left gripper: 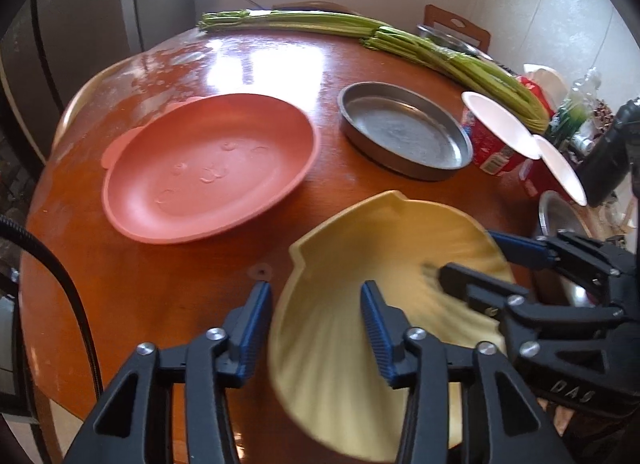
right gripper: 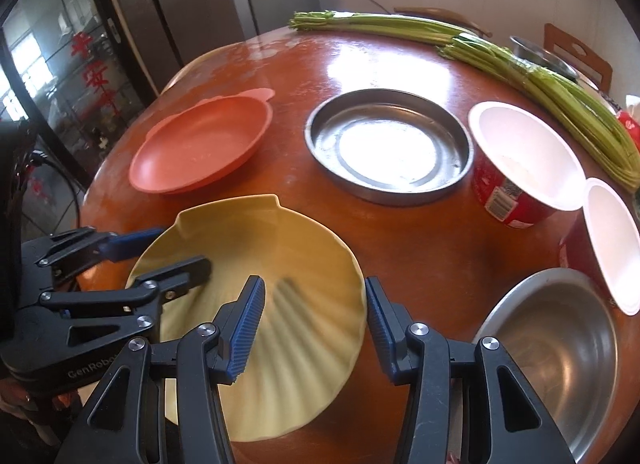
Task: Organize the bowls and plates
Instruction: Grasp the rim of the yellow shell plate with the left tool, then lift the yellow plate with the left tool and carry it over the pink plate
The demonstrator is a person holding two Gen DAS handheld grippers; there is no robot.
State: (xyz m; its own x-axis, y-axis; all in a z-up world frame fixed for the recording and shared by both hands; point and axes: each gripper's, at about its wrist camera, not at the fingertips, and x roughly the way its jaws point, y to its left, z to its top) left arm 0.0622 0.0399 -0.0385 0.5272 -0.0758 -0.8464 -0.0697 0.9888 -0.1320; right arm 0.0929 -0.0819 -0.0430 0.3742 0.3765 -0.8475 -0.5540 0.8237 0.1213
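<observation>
A yellow shell-shaped plate [left gripper: 352, 284] [right gripper: 296, 264] lies at the near edge of the round wooden table. My left gripper [left gripper: 316, 324] is open, its jaws straddling the plate's left rim. It shows in the right wrist view [right gripper: 160, 254] with one finger above and one below the rim. My right gripper [right gripper: 316, 320] is open, straddling the plate's right rim; it also shows in the left wrist view [left gripper: 468, 260]. A pink plate [left gripper: 208, 167] [right gripper: 204, 139] and a round metal pan [left gripper: 404, 129] [right gripper: 388, 143] lie beyond.
Two red paper bowls with white insides [right gripper: 524, 155] [right gripper: 608, 244] and a steel bowl [right gripper: 556, 352] stand at the right. Green celery stalks [right gripper: 500, 51] lie along the far edge. The table [right gripper: 420, 240] is glossy brown. A chair back [right gripper: 580, 51] stands behind.
</observation>
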